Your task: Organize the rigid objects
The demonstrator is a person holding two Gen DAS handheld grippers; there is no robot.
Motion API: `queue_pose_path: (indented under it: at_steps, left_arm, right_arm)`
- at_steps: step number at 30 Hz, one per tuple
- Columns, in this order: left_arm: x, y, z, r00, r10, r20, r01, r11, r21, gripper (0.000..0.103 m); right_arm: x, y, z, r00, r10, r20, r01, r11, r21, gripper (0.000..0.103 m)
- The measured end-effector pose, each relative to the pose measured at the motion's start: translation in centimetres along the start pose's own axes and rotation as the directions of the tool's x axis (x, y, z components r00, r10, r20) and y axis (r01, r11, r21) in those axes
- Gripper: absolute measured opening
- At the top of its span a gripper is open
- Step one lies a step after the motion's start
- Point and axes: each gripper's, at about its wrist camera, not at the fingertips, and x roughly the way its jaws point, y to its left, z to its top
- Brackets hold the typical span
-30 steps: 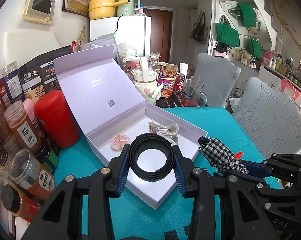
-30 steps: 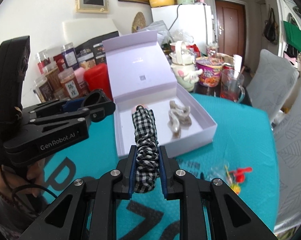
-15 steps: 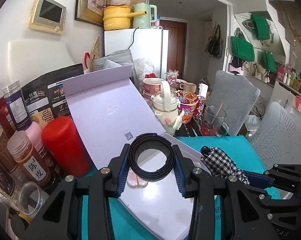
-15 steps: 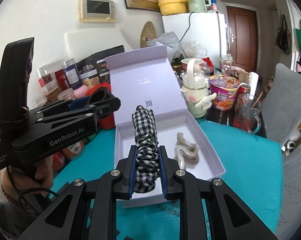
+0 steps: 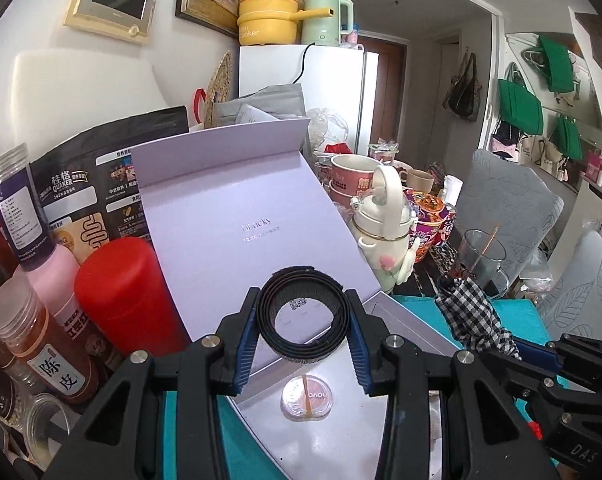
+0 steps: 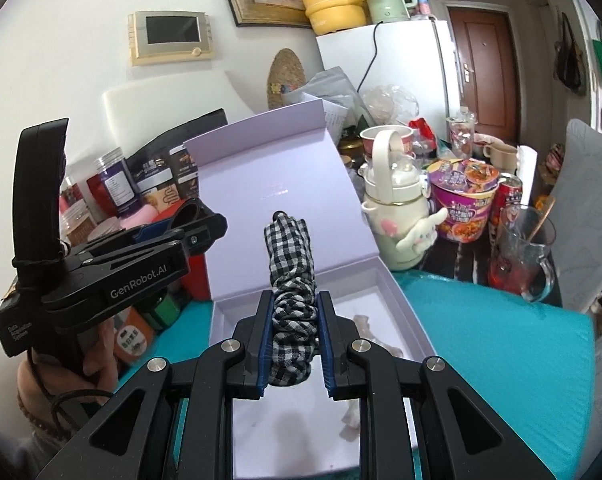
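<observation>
The left gripper (image 5: 303, 328) has its fingers clamped on a black ring (image 5: 303, 318) and the right gripper (image 6: 293, 336) on a checked scrunchie (image 6: 291, 280), both poised over the open lilac box (image 6: 401, 304) on the table (image 6: 501, 344), apparently for dropping inside.

Both wrist views hover close above the lavender box (image 5: 237, 216), facing the fridge (image 6: 401, 68).
</observation>
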Motion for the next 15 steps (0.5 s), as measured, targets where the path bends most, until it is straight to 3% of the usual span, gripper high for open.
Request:
queue_pose_path:
  at_steps: [8,15]
  left_arm:
    - [4.5,0.0,-1.9,0.991,-0.009,-0.134,0.010,1.000,0.009,0.040]
    - [6.6,-0.9,-3.0,0.981,-0.006,-0.195,0.016,0.999,0.047,0.040]
  right_arm:
    - [3.8,-1.6,-0.6,0.996,-0.033,-0.088,0.034,0.999,0.010,0.020]
    - [5.0,-3.5,-1.4,0.987,-0.068,-0.143,0.073,0.997,0.035,0.020]
